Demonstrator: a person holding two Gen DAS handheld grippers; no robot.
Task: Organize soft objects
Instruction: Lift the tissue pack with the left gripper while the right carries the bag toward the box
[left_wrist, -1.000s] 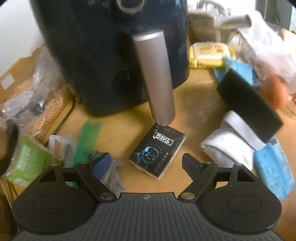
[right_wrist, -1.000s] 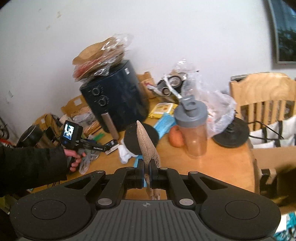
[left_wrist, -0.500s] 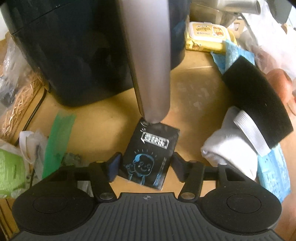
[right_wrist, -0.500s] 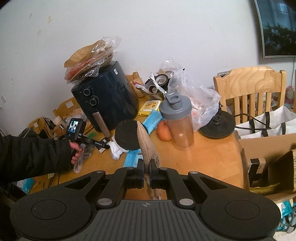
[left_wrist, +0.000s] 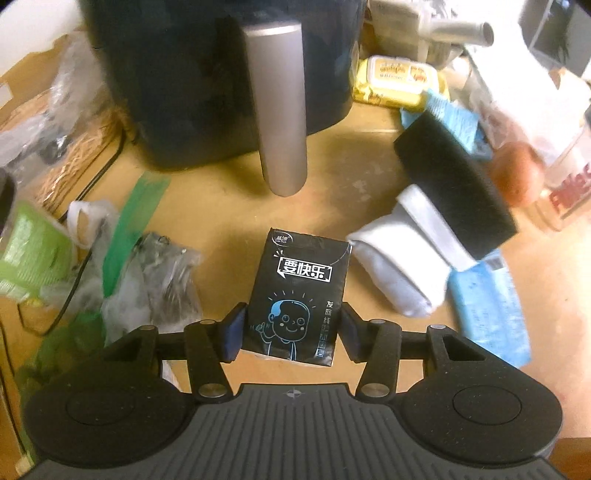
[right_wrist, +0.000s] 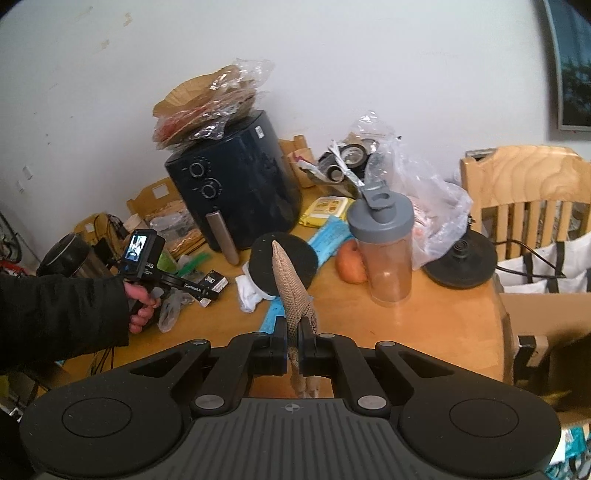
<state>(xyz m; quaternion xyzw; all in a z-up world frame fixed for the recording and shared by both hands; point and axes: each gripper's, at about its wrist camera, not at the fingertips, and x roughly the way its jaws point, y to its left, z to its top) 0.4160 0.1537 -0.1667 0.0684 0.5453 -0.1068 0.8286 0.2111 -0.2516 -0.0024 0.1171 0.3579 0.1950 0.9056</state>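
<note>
One tissue pack (left_wrist: 295, 299) newly gripped, lifted

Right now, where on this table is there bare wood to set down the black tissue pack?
Bare table lies right of the shaker bottle, in front of the black round base. A smaller patch lies between the air fryer handle and the tissue pack. Crowded: plastic bags left, white sock and black sponge right.

Warm yellowish cast over my left view, soft blur toward its edges, my right view brighter, even daylight, fisheye bending, dark vignetted corners.
</note>
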